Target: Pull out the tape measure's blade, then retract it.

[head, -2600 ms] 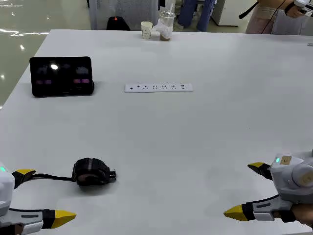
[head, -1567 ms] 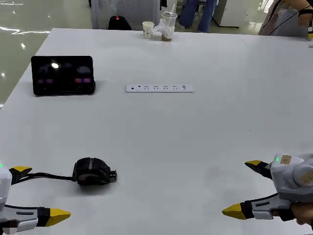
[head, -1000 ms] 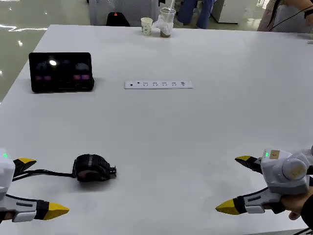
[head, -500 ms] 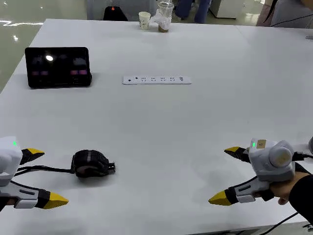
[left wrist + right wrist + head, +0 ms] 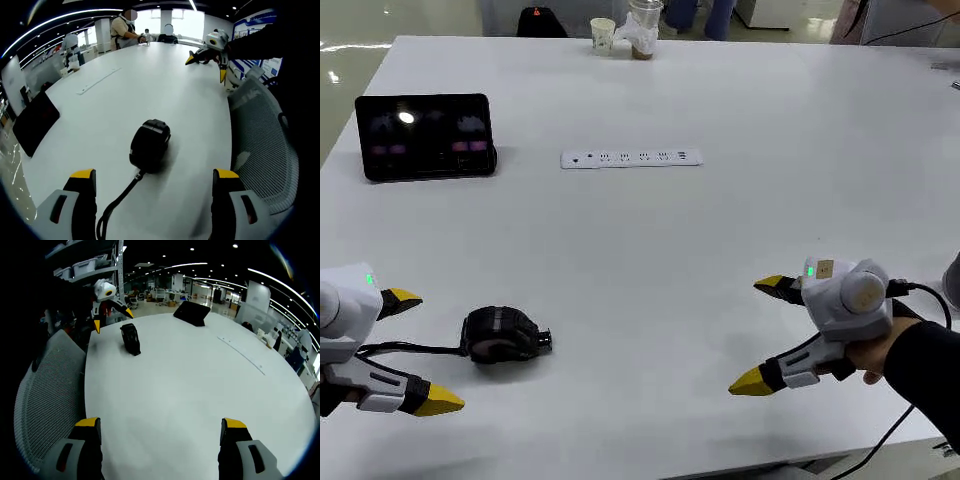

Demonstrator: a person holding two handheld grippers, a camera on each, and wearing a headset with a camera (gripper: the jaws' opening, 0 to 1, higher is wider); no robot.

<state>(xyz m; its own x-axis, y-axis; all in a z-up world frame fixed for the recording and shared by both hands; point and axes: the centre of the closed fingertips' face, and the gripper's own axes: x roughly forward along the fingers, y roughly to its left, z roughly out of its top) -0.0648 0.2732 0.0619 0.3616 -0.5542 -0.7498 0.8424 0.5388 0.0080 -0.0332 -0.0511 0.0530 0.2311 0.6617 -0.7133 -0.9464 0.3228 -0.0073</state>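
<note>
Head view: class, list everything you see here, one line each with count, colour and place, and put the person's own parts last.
table: 1, white, carries everything below
tape measure: 1, black, near left, just ahead of the left gripper
cord: 1, black, runs from the tape measure toward the left gripper
tablet: 1, black, far left, propped upright
power strip: 1, white, middle, far half
cups: 2, one white paper, one clear, far edge
left gripper: 1, white with yellow tips, near left, open
right gripper: 1, white with yellow tips, near right, open
hand: 1, holds the right gripper, black sleeve
</note>
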